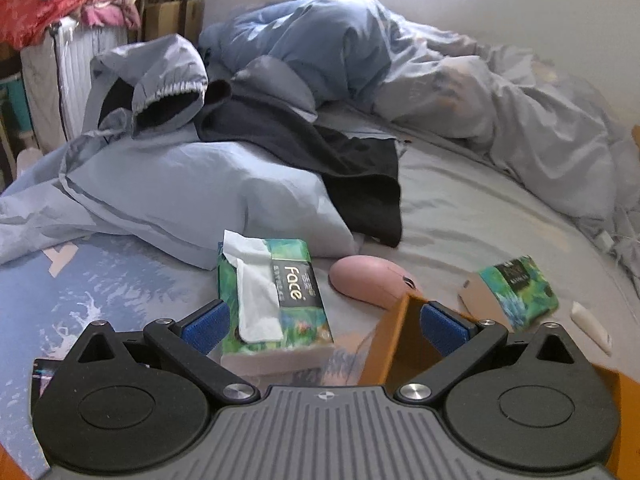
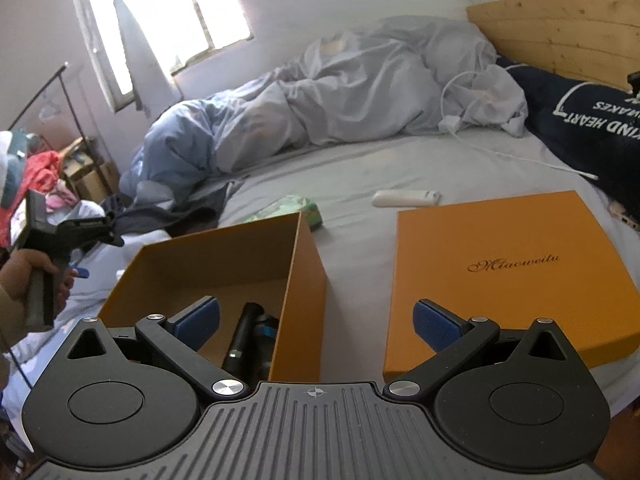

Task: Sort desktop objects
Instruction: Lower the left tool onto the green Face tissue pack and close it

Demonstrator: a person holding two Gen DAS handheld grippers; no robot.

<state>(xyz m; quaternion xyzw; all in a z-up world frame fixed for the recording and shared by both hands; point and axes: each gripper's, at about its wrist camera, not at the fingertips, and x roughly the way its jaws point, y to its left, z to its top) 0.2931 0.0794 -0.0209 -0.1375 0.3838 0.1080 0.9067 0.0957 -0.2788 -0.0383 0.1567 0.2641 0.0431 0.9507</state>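
Note:
My left gripper is open, hovering low over the bed with a green "Face" tissue pack lying between and just ahead of its fingers. A pink mouse lies to the right of the pack, then a small green packet and a white tube. The open orange box stands by my right gripper, which is open and empty above the box's right wall. A black cylinder lies inside the box. The left gripper shows at the left, held by a hand.
The orange box lid lies flat to the right of the box. A white tube and a green packet lie beyond. Crumpled bedding, a pillow, dark clothes and a white cable crowd the bed.

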